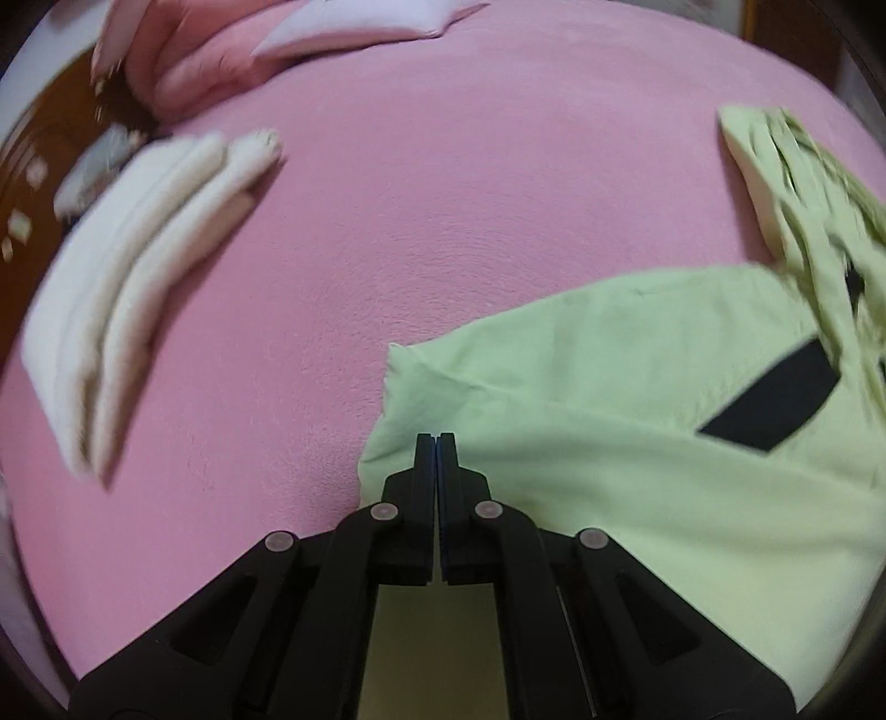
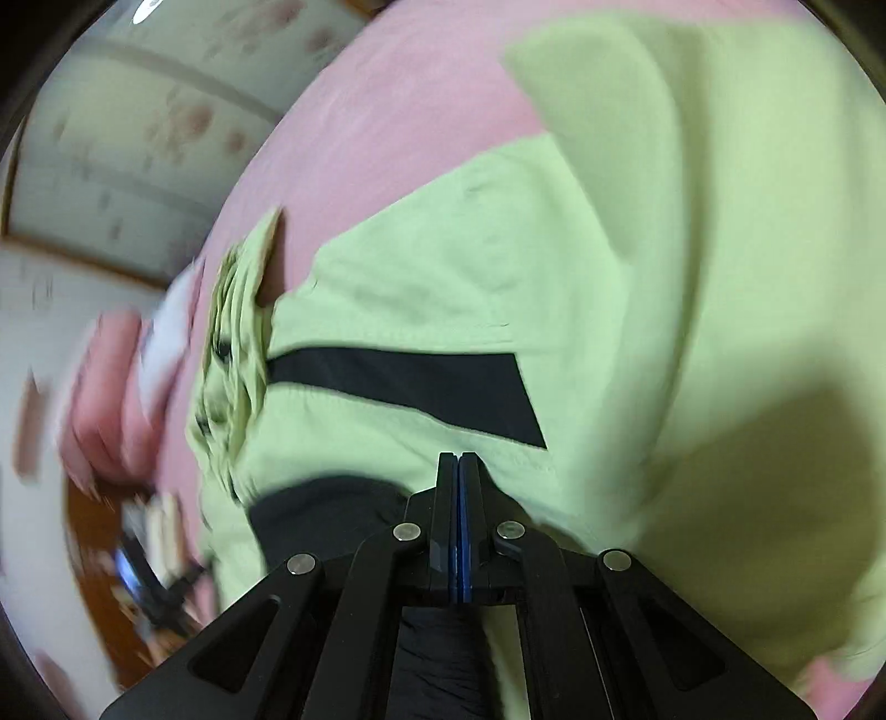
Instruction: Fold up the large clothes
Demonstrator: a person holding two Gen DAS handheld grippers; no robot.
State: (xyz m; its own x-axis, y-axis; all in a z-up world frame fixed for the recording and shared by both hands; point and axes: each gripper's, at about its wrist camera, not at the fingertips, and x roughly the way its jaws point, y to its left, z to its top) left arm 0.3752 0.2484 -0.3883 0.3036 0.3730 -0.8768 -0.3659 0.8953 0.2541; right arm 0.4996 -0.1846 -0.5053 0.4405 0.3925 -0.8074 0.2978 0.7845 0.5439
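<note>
Both tools [image 1: 437, 437] [image 2: 459, 455] pressed together over pale-green, black-patched garment [image 1: 609, 387], perhaps a jacket.

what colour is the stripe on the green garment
Black, on the light green fabric garment; clearest in the right wrist view.

A light-green garment [image 1: 609, 399] with black panels [image 2: 421, 387] lies spread, partly folded, on the pink bedcover [image 1: 387, 221].

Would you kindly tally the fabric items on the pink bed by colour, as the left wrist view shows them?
Light green: 1, the green garment with black patches
White: 1, the folded white cloth
Pale lilac: 1, the pillow
Pink: 1, the bundled pink bedding
Total: 4, all lying on the pink bedsheet.
</note>
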